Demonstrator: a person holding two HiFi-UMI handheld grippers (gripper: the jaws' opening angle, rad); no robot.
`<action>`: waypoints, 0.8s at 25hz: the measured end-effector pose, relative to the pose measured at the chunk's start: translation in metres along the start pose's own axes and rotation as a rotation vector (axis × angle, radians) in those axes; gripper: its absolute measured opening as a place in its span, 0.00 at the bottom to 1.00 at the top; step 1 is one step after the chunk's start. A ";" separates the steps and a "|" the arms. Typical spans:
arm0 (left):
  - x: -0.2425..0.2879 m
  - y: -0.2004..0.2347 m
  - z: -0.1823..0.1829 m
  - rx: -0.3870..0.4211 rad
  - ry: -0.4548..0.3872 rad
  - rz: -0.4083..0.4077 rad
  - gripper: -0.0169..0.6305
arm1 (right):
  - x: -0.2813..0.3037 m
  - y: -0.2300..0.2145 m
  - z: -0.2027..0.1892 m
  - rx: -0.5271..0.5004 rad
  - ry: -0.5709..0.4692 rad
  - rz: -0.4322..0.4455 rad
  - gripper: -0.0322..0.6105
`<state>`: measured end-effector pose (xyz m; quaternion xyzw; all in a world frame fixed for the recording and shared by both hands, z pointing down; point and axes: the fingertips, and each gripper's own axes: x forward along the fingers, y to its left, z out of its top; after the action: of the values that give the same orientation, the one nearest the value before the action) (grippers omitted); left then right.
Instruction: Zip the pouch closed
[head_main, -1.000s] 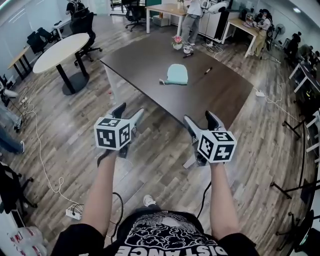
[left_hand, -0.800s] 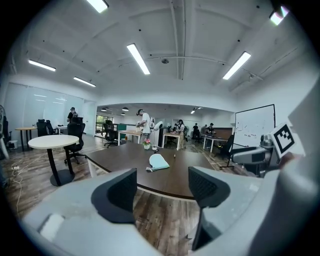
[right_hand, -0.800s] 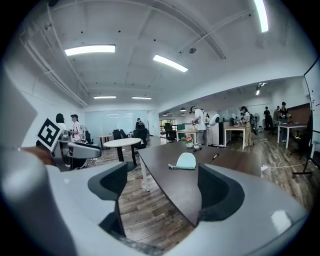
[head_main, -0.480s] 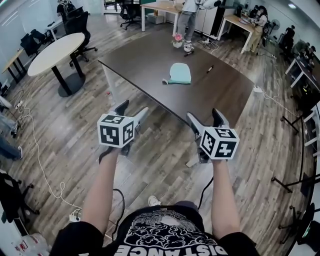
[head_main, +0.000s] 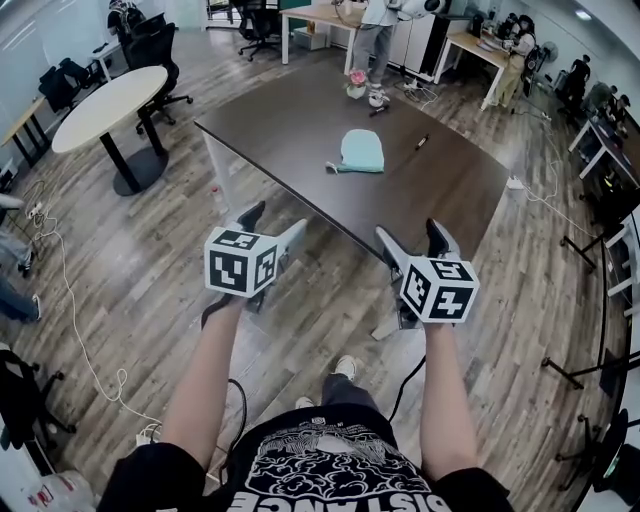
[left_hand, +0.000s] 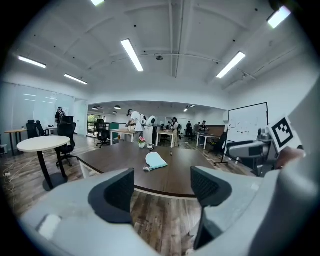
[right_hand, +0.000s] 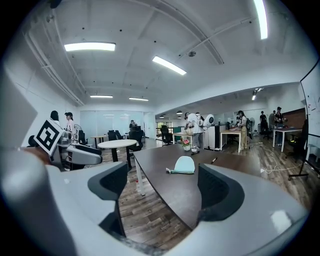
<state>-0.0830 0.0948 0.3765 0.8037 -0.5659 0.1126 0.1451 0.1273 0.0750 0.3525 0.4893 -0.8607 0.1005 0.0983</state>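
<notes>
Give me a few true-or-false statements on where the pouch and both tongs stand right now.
1. The pouch lies on the dark table. True.
2. The left tongs grip the pouch. False: their jaws are opening with nothing between them, short of the table.
3. A pen lies on the table, apart from the pouch. True.
4. The right tongs are shut. False: they are open and empty.
5. The flower pot touches the pouch. False: it stands apart from it, at the table's far end.
</notes>
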 end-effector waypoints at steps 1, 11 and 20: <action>0.004 0.002 -0.001 0.003 0.003 -0.001 0.58 | 0.004 -0.001 -0.001 0.001 0.000 0.000 0.72; 0.049 0.025 0.012 0.020 0.009 0.007 0.58 | 0.057 -0.022 0.002 0.011 0.003 0.004 0.72; 0.127 0.057 0.040 0.023 0.021 0.027 0.58 | 0.139 -0.064 0.018 0.033 0.004 0.019 0.72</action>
<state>-0.0941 -0.0492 0.3891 0.7965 -0.5736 0.1296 0.1404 0.1113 -0.0759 0.3778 0.4825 -0.8633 0.1167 0.0910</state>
